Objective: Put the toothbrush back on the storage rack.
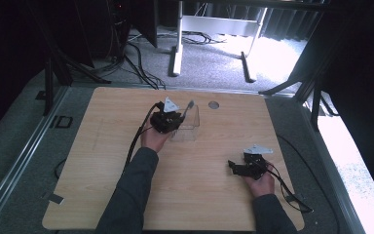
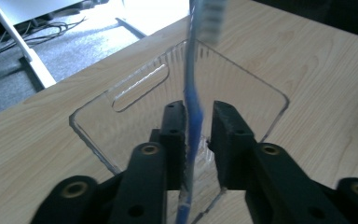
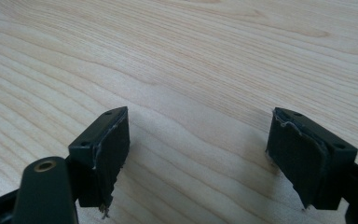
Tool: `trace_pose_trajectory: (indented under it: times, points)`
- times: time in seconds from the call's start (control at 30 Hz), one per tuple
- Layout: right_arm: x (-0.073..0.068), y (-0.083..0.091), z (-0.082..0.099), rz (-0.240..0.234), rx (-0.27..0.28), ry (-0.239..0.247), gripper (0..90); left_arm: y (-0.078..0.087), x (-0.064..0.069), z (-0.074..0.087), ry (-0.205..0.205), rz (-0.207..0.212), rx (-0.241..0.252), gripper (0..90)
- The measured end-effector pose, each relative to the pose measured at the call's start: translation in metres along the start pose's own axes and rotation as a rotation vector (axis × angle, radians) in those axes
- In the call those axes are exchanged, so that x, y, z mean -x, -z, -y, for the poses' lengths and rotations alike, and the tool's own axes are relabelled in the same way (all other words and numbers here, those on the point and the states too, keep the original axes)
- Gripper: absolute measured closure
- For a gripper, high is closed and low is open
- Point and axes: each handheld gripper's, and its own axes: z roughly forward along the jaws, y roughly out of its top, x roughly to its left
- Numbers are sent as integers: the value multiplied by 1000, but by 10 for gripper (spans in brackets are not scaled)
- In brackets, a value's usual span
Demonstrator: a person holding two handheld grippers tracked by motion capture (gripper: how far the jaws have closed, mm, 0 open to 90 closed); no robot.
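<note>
Toothbrush, blue-handled with pale bristles up top, stands upright inside the clear plastic container, which sits on the table toward 12 o'clock from my seat. My left gripper straddles the handle with its 2 jaws a little apart; I see a gap on the 3 o'clock side, so I read the brush as let go, leaning in the container. My right gripper rests near 4 o'clock on the table, jaws wide, holding nothing.

My worry: pulling the left gripper back carelessly could snag the handle and tip the light container, or flick the brush out.

Surface is pale wood-grain laminate with a small round grommet at 12 o'clock. Beyond it lie grey carpet, loose cables and a white desk frame; dark curtains flank both sides.
</note>
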Motion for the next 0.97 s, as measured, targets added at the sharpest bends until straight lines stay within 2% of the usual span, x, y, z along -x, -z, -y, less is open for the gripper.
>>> trace_pose_trajectory:
  times: [0.2, 0.37, 0.53, 0.63, 0.73, 0.87, 0.97]
  points:
    - [0, 0, 0, 0, 0, 0, 208, 16, 2, 1, 20, 0, 46, 645]
    - [0, 0, 0, 0, 0, 0, 207, 38, -6, 11, 83, -36, 97, 599]
    - [0, 0, 0, -1, 0, 0, 208, 58, -19, 32, 155, -86, 107, 541]
    - [0, 0, 0, -1, 0, -1, 208, 63, -23, 49, 186, -105, 83, 519]
    - [0, 0, 0, 0, 1, -1, 208, 66, -27, 72, 205, -125, 33, 501]
    - [0, 0, 0, -1, 0, -1, 208, 63, -31, 101, 248, -129, -30, 488]
    - [0, 0, 0, -1, 1, 0, 207, 60, -32, 117, 249, -140, -91, 489]
